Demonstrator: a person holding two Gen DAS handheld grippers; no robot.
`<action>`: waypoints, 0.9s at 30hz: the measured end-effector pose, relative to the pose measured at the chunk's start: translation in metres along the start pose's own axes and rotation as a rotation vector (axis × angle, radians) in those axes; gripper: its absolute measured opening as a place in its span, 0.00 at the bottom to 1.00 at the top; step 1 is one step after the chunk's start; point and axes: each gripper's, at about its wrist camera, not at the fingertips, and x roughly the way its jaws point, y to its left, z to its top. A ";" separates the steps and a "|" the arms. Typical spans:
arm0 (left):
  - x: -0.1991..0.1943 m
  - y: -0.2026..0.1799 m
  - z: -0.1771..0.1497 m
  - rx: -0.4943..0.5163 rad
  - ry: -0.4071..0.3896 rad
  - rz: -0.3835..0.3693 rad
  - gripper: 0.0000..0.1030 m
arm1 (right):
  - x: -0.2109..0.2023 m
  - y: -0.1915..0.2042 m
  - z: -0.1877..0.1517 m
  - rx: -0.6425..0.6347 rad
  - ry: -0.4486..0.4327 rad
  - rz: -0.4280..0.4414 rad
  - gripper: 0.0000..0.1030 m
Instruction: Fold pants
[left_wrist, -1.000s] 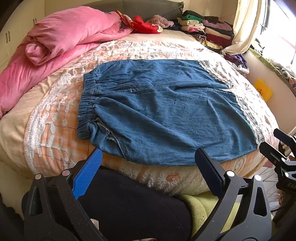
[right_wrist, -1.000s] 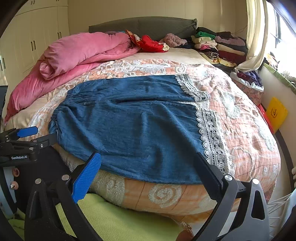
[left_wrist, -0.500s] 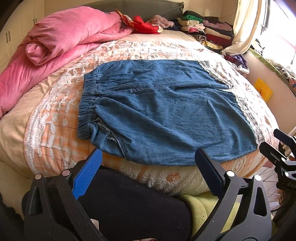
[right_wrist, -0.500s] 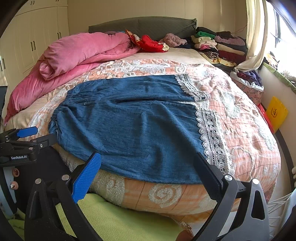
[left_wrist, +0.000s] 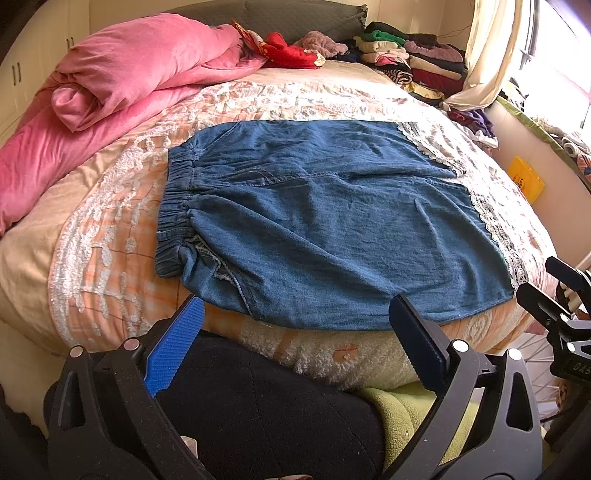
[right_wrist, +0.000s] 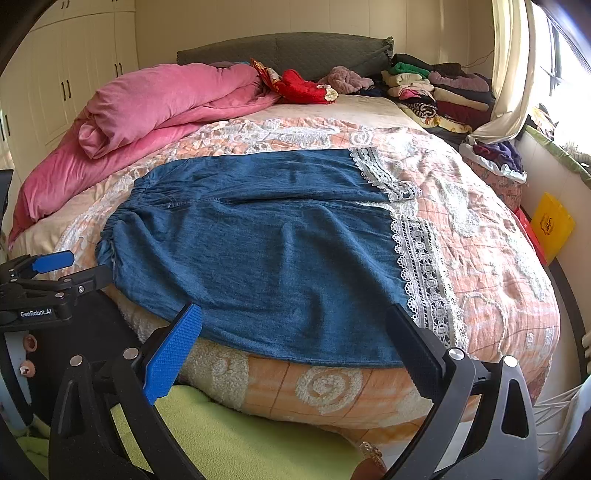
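Note:
Blue denim pants (left_wrist: 325, 218) lie flat on the bed, elastic waistband to the left, white lace-trimmed leg hems to the right; they also show in the right wrist view (right_wrist: 266, 254). My left gripper (left_wrist: 295, 317) is open and empty, held off the bed's near edge below the waist end. My right gripper (right_wrist: 291, 321) is open and empty, off the near edge below the hem end. Each gripper shows in the other's view: the right one at the far right (left_wrist: 554, 291), the left one at the far left (right_wrist: 62, 273).
The bed has a peach lace quilt (right_wrist: 480, 258). A pink duvet (left_wrist: 110, 81) is bunched at the back left. A red cloth (right_wrist: 299, 86) and stacks of folded clothes (right_wrist: 436, 92) lie by the headboard. A yellow bag (right_wrist: 554, 225) stands on the right.

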 end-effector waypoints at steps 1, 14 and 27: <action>0.000 0.000 0.000 0.000 -0.001 0.001 0.91 | 0.000 0.000 0.000 0.000 0.000 0.001 0.96; 0.001 0.008 0.009 -0.006 -0.008 0.014 0.91 | 0.011 0.000 0.009 -0.017 -0.009 0.031 0.96; 0.022 0.038 0.038 -0.059 -0.014 0.054 0.91 | 0.050 0.023 0.057 -0.068 -0.010 0.130 0.96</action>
